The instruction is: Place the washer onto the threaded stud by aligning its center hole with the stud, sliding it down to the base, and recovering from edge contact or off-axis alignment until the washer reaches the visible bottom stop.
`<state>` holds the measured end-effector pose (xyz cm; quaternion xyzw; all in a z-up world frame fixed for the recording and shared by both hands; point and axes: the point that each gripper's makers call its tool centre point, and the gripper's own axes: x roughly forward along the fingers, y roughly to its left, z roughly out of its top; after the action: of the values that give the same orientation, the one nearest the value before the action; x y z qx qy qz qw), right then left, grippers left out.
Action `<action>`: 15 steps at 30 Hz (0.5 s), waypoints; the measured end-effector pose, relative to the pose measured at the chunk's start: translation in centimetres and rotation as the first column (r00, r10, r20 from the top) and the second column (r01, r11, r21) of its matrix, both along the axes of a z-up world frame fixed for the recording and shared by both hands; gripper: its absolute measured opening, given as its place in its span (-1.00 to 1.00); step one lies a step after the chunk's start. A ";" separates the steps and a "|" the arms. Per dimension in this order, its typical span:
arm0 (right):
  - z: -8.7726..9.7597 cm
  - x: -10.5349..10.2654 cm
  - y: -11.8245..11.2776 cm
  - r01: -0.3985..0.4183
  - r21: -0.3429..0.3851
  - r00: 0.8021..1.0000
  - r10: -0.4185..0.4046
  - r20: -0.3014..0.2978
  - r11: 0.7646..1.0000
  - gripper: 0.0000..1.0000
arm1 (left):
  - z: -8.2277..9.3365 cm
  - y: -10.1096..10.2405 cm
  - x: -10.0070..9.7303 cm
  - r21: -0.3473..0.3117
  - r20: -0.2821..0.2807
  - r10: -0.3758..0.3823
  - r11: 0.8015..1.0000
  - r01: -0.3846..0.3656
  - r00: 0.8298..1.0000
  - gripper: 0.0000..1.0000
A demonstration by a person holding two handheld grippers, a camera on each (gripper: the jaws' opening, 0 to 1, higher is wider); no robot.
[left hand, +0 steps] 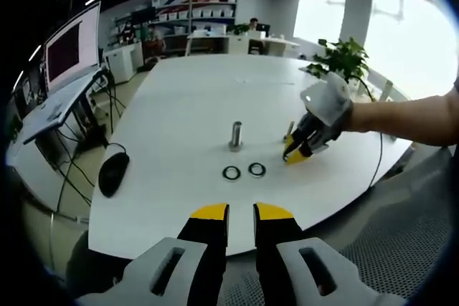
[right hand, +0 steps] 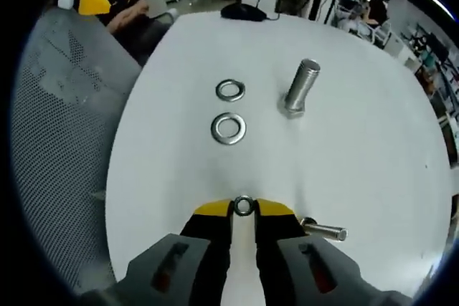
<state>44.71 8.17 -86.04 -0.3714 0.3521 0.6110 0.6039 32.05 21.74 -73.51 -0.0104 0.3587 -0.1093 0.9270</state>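
One small washer (right hand: pixel 244 206) sits pinched edge-on between the right gripper (right hand: pixel 244 209) tips; threaded stud (right hand: pixel 301 87) stands upright.

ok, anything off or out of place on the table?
One thing: a second bolt lies on its side beside the right gripper, which is pinching a small washer. The stud stands upright, and two washers lie flat.

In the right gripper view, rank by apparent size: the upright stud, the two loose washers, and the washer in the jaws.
1. Upright stud
2. Nearer loose washer
3. Farther loose washer, perhaps smaller only through distance
4. Held washer, smallest despite being closest
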 end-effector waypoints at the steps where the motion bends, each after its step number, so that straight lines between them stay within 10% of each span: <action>1: 0.4 0.7 0.3 0.061 0.028 0.998 -0.062 0.013 0.998 -0.97 | 0.0 0.0 0.0 0.000 0.000 0.000 1.000 0.000 1.000 -0.78; 15: 0.9 1.2 -1.8 0.031 -0.015 0.999 -0.031 -0.024 0.999 -0.97 | 0.0 0.0 0.0 0.001 0.000 -0.001 1.000 0.001 1.000 -0.78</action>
<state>45.87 6.41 -85.10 -0.3629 0.3698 0.6035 0.6061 32.03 21.73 -73.52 -0.0099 0.3587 -0.1096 0.9269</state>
